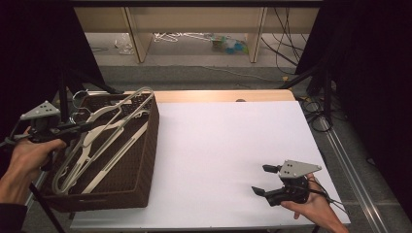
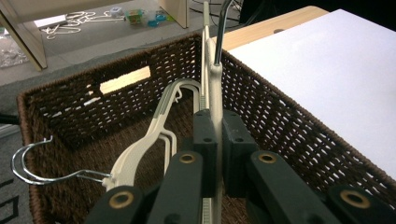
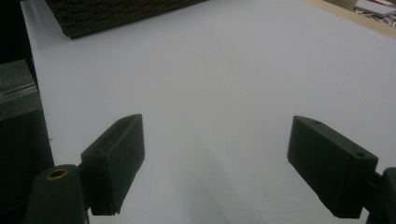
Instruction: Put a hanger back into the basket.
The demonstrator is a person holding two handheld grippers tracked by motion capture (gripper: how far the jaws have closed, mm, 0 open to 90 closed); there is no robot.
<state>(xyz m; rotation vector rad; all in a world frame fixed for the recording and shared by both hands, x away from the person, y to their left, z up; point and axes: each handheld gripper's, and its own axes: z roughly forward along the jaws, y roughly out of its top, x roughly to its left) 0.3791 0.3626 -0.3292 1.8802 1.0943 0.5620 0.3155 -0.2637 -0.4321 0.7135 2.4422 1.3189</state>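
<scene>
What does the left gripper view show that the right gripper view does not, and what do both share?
The left gripper view alone: the left tongs shut on a cream hanger above the basket's open inside, with more hangers and a wire hook lying in it. The right gripper view alone: the right tongs open, holding nothing, over the bare white table top. Both share the brown wicker basket and the white top.

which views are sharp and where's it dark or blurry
High view: white table bright, surroundings near black. Left gripper view: basket weave and clamped hanger sharp, left gripper soft up close. Right gripper view: dim, right gripper slightly blurred.
</scene>
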